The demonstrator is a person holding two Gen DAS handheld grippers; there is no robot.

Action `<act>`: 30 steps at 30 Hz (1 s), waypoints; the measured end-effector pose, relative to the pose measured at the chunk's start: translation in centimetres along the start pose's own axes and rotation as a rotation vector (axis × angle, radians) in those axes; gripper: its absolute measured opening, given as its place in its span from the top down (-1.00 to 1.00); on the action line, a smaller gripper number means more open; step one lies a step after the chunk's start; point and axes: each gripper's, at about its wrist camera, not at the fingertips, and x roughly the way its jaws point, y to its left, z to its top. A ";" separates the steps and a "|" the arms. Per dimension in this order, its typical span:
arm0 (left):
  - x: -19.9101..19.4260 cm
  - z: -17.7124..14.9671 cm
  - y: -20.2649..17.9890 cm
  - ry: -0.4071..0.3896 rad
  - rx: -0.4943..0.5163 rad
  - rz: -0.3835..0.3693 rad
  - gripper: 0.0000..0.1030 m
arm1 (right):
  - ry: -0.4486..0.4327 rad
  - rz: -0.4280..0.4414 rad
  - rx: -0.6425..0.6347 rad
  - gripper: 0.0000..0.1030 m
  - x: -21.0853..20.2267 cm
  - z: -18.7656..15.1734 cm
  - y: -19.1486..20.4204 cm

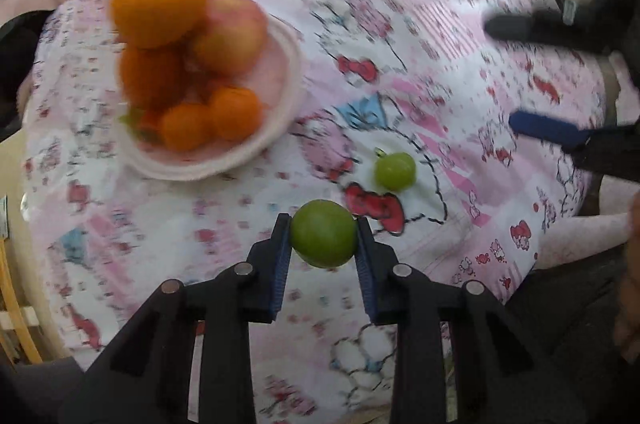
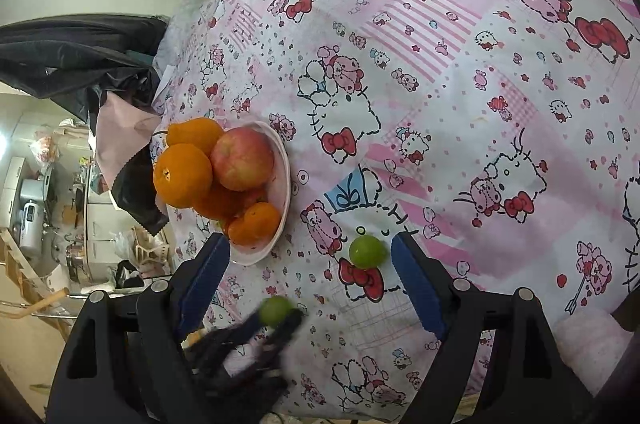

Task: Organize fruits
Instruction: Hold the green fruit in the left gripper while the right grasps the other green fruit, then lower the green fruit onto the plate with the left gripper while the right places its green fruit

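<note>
Left gripper (image 1: 323, 239) pinching green fruit (image 1: 323, 238) above cloth (image 1: 420, 24), right gripper (image 2: 310, 264) spread, second green fruit (image 2: 367, 251) on cloth between its fingers, bowl (image 2: 282, 184) of oranges (image 2: 183, 174) and apple (image 2: 242, 158) nearby.

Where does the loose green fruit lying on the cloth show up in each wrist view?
Left wrist: loose green fruit right of centre, beyond the gripped one.
Right wrist: loose green fruit lower centre, between the open jaws.
Shared landmark: pink fruit bowl, to its left in both.
</note>
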 end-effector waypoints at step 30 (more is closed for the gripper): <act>-3.3 -0.5 15.7 -0.099 -0.492 -0.052 0.48 | 0.230 -0.445 -0.262 0.01 11.6 -1.8 1.0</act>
